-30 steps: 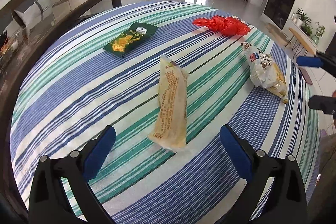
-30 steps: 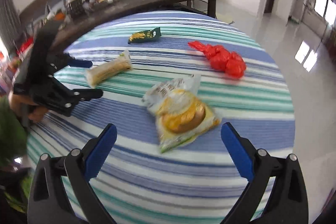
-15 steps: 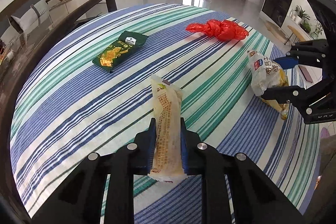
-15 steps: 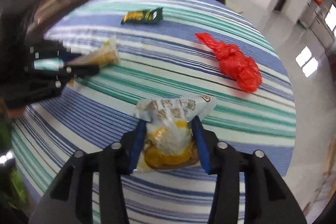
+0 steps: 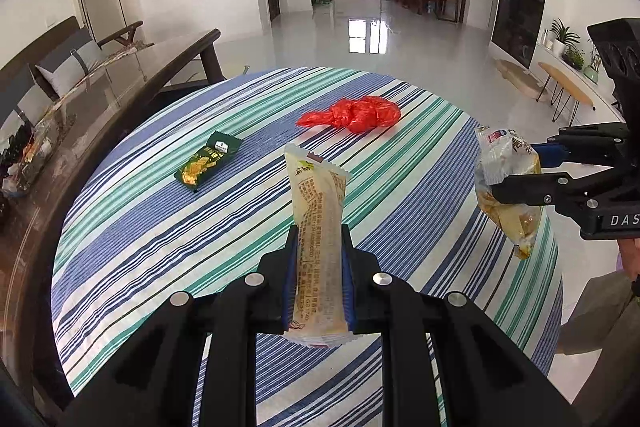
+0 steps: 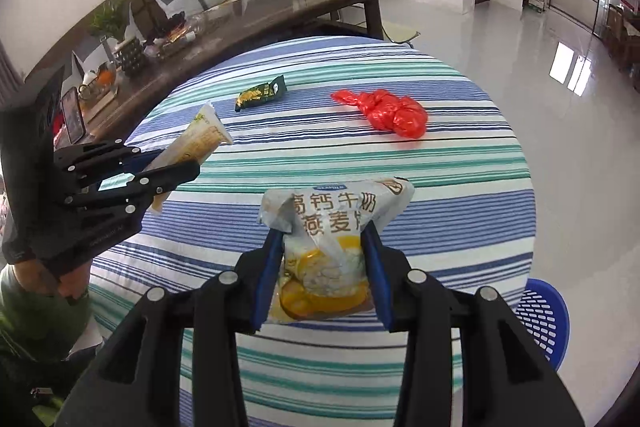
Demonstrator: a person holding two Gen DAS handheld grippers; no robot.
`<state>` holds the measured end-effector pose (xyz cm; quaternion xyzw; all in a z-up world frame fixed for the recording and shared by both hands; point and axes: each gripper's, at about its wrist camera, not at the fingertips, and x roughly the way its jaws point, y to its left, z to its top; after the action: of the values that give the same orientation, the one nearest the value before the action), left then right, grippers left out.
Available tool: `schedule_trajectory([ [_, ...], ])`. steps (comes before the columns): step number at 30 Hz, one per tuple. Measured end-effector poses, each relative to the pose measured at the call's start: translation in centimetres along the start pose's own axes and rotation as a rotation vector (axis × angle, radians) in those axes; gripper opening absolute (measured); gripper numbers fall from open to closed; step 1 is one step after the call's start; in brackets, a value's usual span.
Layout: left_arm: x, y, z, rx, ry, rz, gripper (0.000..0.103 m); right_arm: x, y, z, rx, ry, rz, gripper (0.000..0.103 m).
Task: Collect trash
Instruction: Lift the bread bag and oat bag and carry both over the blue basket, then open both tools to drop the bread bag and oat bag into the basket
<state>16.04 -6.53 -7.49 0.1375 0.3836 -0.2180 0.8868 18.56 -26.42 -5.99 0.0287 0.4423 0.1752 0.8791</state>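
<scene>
holding one piece of trash in each gripper, we are partway through the pickup. our left gripper (image 5: 318,281) is clamped on the long pale yellow plastic snack wrapper (image 5: 318,227), which stands up between the blue pads, clear of the striped blue, green and white tablecloth (image 5: 160,247). our right gripper (image 6: 320,267) is clamped on the crinkled white and yellow oat snack bag (image 6: 324,247), also off the cloth. neither piece has reached a bin yet; the blue perforated plastic basket (image 6: 540,319) on the floor beside the table, seen from the right wrist, looks like the likely drop point, though we cannot be sure.

two pieces are left on the table — the small dark green snack packet (image 5: 208,163) toward the far left, and the crumpled red plastic bag (image 5: 354,115) near the far edge. they lie well apart from each other and from both grippers.

a second ago both pairs of jaws stood wide open with the two wrappers lying flat on the cloth between them. since then the jaws have closed onto them: the left pair ends fully shut on the thin wrapper, while the right pair stops wider round the bulkier bag. both wrappers have come up off the table, and the green packet and red bag have not moved.
</scene>
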Motion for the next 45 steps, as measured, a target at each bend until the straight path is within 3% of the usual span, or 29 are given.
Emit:
schedule_trajectory([
  [11,-0.7,-3.0,1.3,0.047,-0.018,-0.021,0.018,-1.6,-3.1,-1.9,0.088,-0.031,0.013,0.039],
  [16,0.2,-6.0,1.0,0.015,0.045,-0.209,0.017,-4.1,-7.5,-3.7,0.184,-0.062,-0.019,0.039],
  [21,1.0,-12.2,1.9,0.064,0.080,-0.361,0.017,-6.3,-14.9,-6.9,0.310,-0.037,-0.168,0.039],
  [26,2.5,-19.3,4.5,0.113,0.096,-0.464,0.018,-7.2,-21.6,-9.7,0.410,-0.011,-0.264,0.039],
  [33,8.7,-28.8,6.3,0.125,0.179,-0.532,0.018,-6.8,-29.0,-12.5,0.544,-0.015,-0.292,0.039],
  [40,16.7,-33.7,5.1,0.091,0.307,-0.525,0.019,-5.3,-33.4,-14.5,0.624,-0.027,-0.287,0.041],
  [41,17.6,-34.0,5.0,0.090,0.317,-0.522,0.019,-5.0,-34.1,-14.8,0.637,-0.031,-0.281,0.043],
  [44,19.5,-35.1,4.7,0.108,0.317,-0.502,0.027,-5.0,-35.4,-15.8,0.676,-0.074,-0.280,0.072],
  [45,20.0,-35.5,4.7,0.108,0.316,-0.494,0.047,-5.4,-35.5,-16.2,0.693,-0.095,-0.281,0.075],
])
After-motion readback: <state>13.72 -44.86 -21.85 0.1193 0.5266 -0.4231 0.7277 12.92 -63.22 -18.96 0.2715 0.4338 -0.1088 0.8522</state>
